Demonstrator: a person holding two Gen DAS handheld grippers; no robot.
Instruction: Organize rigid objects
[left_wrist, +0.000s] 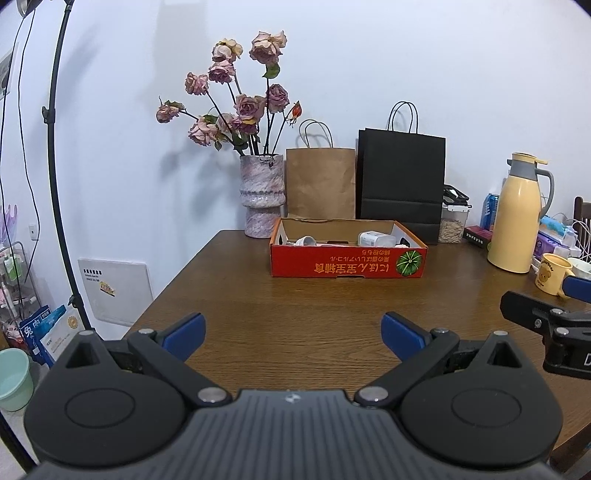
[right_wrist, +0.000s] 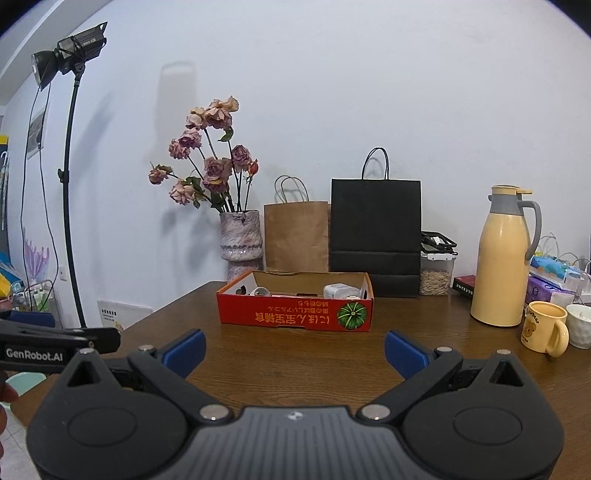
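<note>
A red cardboard box (left_wrist: 347, 262) with a pumpkin print sits on the brown wooden table (left_wrist: 295, 306), holding a few white objects (left_wrist: 373, 238). The box also shows in the right wrist view (right_wrist: 295, 315). My left gripper (left_wrist: 291, 334) is open and empty, over the table's near edge, well short of the box. My right gripper (right_wrist: 295, 350) is open and empty too, beside the left one. The right gripper's body shows at the right edge of the left wrist view (left_wrist: 546, 321).
A vase of dried roses (left_wrist: 262, 195), a brown paper bag (left_wrist: 320, 182) and a black paper bag (left_wrist: 402, 181) stand behind the box. A yellow thermos (left_wrist: 517, 214), a yellow mug (right_wrist: 545, 326) and a white cup (right_wrist: 580, 325) stand at right. A light stand (right_wrist: 70, 184) stands left.
</note>
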